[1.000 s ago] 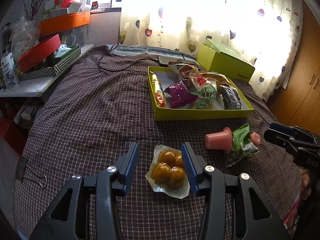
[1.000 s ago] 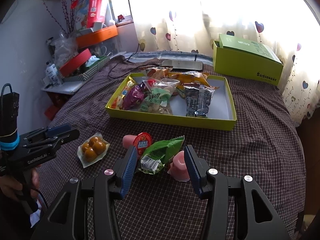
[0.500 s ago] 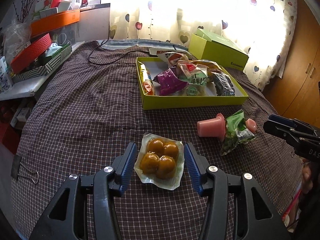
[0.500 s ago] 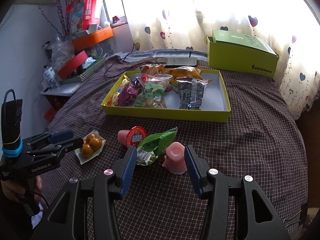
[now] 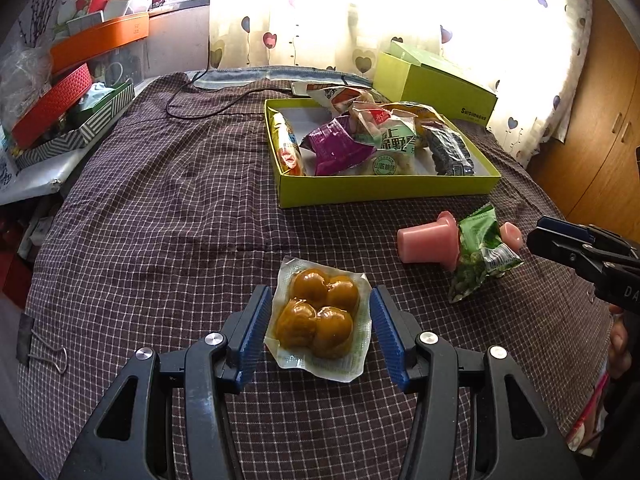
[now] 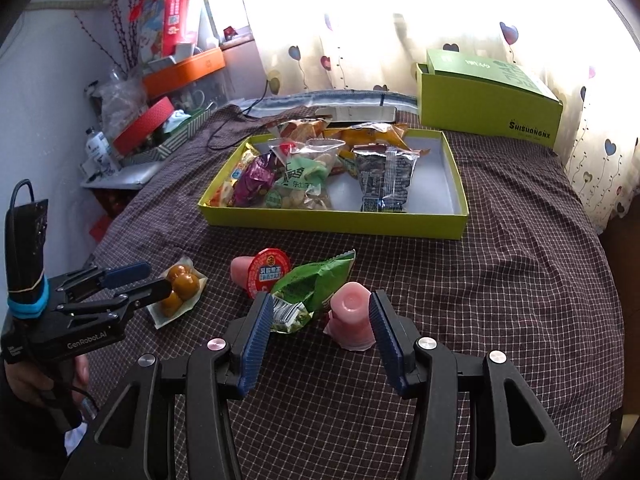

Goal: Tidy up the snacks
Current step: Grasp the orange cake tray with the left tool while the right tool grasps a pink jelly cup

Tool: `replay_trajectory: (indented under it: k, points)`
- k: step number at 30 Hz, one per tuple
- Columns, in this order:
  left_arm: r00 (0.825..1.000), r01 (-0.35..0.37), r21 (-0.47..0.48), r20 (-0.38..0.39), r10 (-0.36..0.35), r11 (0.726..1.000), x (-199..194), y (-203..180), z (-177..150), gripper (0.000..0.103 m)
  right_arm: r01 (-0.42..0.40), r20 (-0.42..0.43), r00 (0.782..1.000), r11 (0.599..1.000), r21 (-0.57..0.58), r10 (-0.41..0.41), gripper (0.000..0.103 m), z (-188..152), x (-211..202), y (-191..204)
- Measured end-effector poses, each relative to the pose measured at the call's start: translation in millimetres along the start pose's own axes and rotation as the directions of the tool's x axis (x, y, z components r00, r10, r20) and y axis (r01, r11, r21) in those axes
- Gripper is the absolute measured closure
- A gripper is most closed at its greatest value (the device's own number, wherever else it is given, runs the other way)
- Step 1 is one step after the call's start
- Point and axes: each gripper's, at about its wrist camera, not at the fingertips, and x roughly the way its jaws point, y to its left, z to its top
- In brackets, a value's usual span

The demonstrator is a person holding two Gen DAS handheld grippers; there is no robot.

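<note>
A clear pack of orange-brown balls [image 5: 320, 318] lies on the checked cloth between the blue pads of my open left gripper [image 5: 320, 328]; it also shows in the right wrist view [image 6: 180, 290]. My open right gripper [image 6: 320, 330] straddles an upturned pink jelly cup [image 6: 352, 316] and the end of a green snack bag [image 6: 310, 290]. A second pink jelly cup [image 6: 262, 272] lies on its side behind the bag. The yellow-green tray [image 6: 340, 222] holds several snack packets.
A closed yellow-green box [image 6: 488, 100] stands behind the tray by the curtain. A shelf with orange and red boxes [image 5: 60, 92] is at the left. A binder clip [image 5: 44, 352] lies near the cloth's left edge. A black cable [image 5: 208, 100] runs across the far cloth.
My left gripper has moved forward so the pack of balls now sits between its pads. My right gripper has advanced around the upturned jelly cup and green bag.
</note>
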Motion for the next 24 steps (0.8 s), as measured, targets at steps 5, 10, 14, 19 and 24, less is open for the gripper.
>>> replay_trajectory:
  k: [5,10,14,19,24]
  points:
    - [1.0,-0.002,0.001,-0.004,0.002,1.0,3,2,0,0.051,-0.003,-0.006,1.0,1.0,0.009,0.003,0.054,0,3,-2]
    - [1.0,-0.002,0.002,-0.008,0.002,1.0,5,4,0,0.051,-0.005,-0.013,1.0,1.0,0.019,0.006,0.054,-1,5,-3]
    - [1.0,0.006,-0.007,-0.007,-0.006,1.0,5,7,-1,0.051,-0.003,-0.017,1.0,1.0,0.023,0.004,0.054,-1,7,-5]
    - [1.0,0.008,-0.009,-0.012,-0.008,1.0,6,8,0,0.051,0.002,-0.02,1.0,0.999,0.035,-0.002,0.054,-2,8,-9]
    - [1.0,0.012,0.004,-0.015,-0.012,1.0,9,7,1,0.051,0.008,-0.03,1.0,0.999,0.045,-0.006,0.054,-3,11,-12]
